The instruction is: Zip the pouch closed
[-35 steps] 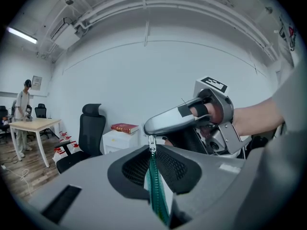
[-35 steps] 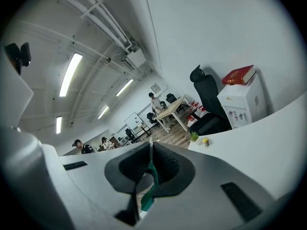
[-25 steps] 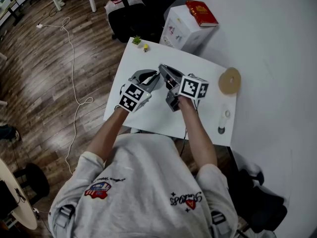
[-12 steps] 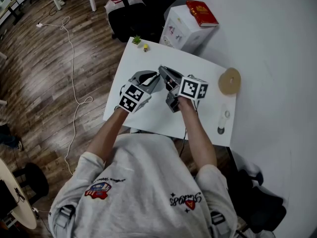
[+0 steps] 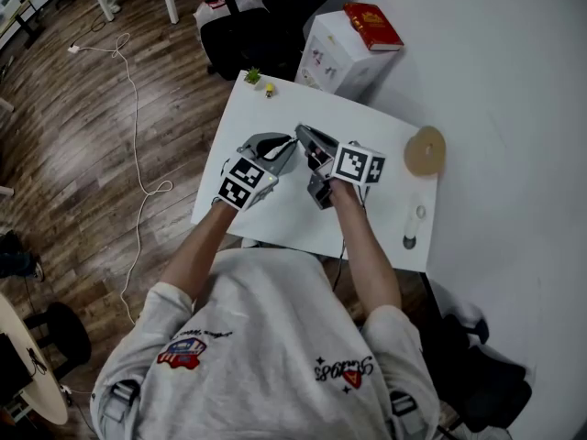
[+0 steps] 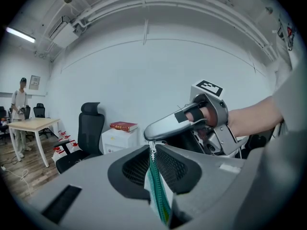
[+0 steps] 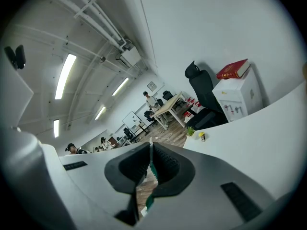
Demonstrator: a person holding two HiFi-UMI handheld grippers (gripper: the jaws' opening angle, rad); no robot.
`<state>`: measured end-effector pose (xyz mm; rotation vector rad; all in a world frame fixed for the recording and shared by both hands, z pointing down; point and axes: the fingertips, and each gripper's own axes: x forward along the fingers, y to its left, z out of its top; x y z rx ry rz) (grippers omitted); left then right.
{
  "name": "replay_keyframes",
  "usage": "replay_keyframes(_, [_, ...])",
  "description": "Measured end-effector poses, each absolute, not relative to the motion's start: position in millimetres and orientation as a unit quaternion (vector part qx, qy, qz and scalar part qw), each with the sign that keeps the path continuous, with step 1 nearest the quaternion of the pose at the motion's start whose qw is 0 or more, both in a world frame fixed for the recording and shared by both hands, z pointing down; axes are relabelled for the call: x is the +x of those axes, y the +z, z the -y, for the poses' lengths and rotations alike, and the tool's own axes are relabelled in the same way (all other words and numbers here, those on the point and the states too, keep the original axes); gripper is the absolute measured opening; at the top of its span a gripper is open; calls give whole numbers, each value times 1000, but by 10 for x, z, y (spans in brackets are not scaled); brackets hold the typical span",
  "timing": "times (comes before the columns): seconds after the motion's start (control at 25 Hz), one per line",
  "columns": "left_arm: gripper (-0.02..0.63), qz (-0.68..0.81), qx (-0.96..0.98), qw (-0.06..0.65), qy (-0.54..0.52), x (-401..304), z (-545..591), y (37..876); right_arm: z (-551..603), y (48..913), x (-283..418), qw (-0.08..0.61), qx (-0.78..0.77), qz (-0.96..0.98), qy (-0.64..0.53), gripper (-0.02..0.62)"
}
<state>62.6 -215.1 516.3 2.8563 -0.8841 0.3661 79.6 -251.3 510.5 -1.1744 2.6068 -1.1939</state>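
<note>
The pouch [image 6: 158,195] shows as a thin green zipper strip with white fabric, held in the air above the white table [image 5: 367,122]. My left gripper [image 6: 152,152] is shut on its zipper edge, and a small metal slider [image 6: 153,147] sits right at the jaw tips. My right gripper [image 6: 151,134] meets it tip to tip from the other side. In the right gripper view the same green and white pouch edge [image 7: 152,170] is pinched between the shut right gripper [image 7: 151,148]. From the head view the left gripper [image 5: 288,150] and right gripper [image 5: 304,137] touch, hiding the pouch.
On the table lie a round wooden disc [image 5: 425,149], a small white and black object [image 5: 415,225], a tiny plant [image 5: 252,75] and a yellow figure [image 5: 269,87]. Beyond stand a white cabinet [image 5: 335,51] with a red book [image 5: 371,24] and a black chair [image 5: 243,26].
</note>
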Motion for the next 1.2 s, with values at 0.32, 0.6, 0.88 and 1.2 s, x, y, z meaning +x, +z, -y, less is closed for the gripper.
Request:
replay_keyframes(0.32, [40, 289, 947, 76, 117, 604, 2122, 5170, 2510, 5103, 804, 35, -377, -837, -394, 21])
replay_keyframes(0.6, [38, 287, 947, 80, 117, 635, 2138, 5147, 2539, 5089, 848, 38, -379, -835, -397, 21])
replay_keyframes(0.88, [38, 283, 948, 80, 122, 644, 2103, 5184, 2520, 5138, 873, 40, -385, -830, -400, 21])
replay_keyframes(1.2, [38, 276, 950, 78, 124, 671, 2035, 5205, 2517, 5140, 983, 56, -392, -821, -410, 21])
